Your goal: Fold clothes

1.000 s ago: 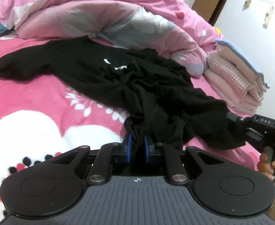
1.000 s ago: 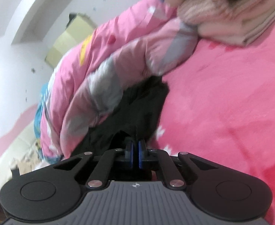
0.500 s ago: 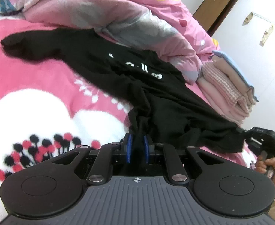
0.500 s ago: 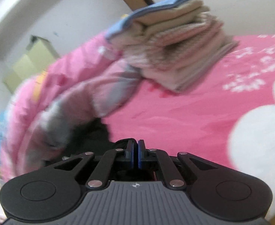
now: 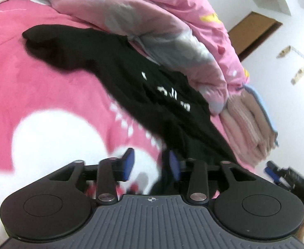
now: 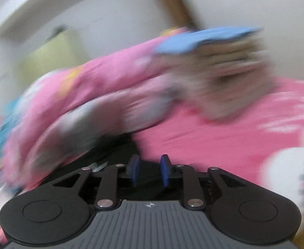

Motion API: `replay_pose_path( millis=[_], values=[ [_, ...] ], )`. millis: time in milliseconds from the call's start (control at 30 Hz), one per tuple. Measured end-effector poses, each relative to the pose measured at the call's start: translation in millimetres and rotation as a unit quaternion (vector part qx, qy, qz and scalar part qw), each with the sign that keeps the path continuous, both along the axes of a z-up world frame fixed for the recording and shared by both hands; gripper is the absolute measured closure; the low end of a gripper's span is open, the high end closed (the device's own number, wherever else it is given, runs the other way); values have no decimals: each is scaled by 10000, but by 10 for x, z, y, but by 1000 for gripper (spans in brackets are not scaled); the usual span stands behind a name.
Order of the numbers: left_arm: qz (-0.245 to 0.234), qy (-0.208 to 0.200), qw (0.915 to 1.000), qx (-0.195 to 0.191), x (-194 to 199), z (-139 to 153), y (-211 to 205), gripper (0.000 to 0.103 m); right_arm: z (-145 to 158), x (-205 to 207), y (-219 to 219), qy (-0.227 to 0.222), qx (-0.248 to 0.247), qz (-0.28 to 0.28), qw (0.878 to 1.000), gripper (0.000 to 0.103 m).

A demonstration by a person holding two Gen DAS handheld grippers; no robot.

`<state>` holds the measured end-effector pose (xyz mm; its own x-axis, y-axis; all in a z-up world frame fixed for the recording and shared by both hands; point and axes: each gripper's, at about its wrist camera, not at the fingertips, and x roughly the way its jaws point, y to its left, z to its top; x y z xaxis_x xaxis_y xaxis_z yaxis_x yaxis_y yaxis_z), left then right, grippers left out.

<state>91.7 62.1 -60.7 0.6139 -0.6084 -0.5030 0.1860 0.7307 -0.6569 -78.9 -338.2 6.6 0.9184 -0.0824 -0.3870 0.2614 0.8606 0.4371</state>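
Left wrist view: a black shirt [image 5: 147,87] with white lettering lies stretched across a pink bedspread [image 5: 48,78], running from a sleeve at the far left down toward the left gripper [image 5: 152,164]. The gripper's blue pads [image 5: 129,164] stand apart, jaws open; the shirt's near edge hangs just beside the right-hand pad, but nothing is clamped between them. A rumpled pink quilt [image 5: 162,20] is heaped along the shirt's far side, touching it. To the right, a stack of folded cloth [image 5: 249,122] topped with a blue layer sits on the bed near the shirt's lower end. At the far right edge the right gripper [image 5: 276,172] shows partly, blurred. A brown door [image 5: 253,31] breaks the white wall behind.

Right wrist view: the picture is heavily blurred by motion. The right gripper [image 6: 149,170] has its blue pads [image 6: 164,170] spread, jaws open and holding nothing. Dark fabric of the shirt [image 6: 114,149] lies just ahead and left of the fingers, beneath the pink quilt [image 6: 89,95]. The folded stack [image 6: 224,74] rests on the bedspread [image 6: 224,141] beyond.
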Motion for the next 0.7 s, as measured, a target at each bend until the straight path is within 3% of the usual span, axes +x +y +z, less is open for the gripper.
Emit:
replay_pose_path(
  millis=[33, 100, 233, 300, 333, 400, 467, 533, 567, 600, 633, 667, 700],
  values=[
    [49, 35, 10000, -29, 87, 15, -2, 43, -36, 73, 181, 35, 10, 493, 9988, 69],
    [211, 110, 9997, 50, 245, 11, -6, 39, -137, 213, 520, 129, -43, 1251, 9920, 69],
    [569, 262, 9977, 275, 554, -13, -14, 39, -330, 391, 1173, 305, -367, 2554, 9656, 69],
    [748, 338, 9959, 388, 709, -25, -17, 39, -413, 437, 1451, 341, -589, 3012, 9511, 66],
    [837, 376, 9948, 445, 786, -31, -19, 40, -444, 464, 1542, 404, -668, 3125, 9467, 59],
    [931, 381, 9934, 555, 886, -27, -33, 42, -498, 518, 1698, 552, -807, 3292, 9392, 58],
    [995, 328, 9918, 734, 954, -28, -63, 53, -548, 547, 1832, 641, -992, 3418, 9323, 58],
    [1080, 278, 9895, 921, 1008, -40, -75, 80, -590, 537, 1934, 639, -1247, 3481, 9269, 58],
    [1105, 265, 9885, 996, 1028, -50, -66, 88, -611, 532, 1985, 638, -1373, 3512, 9240, 62],
    [1106, 254, 9880, 1049, 1049, -57, -51, 96, -617, 512, 2011, 600, -1437, 3541, 9222, 68],
    [1096, 232, 9878, 1080, 1064, -58, -32, 99, -619, 489, 2030, 552, -1484, 3569, 9206, 87],
    [1109, 201, 9874, 1109, 1074, -53, -7, 101, -612, 477, 2021, 531, -1460, 3595, 9201, 98],
    [1135, 162, 9868, 1141, 1083, -39, 19, 101, -604, 468, 2004, 517, -1418, 3620, 9199, 101]
  ],
)
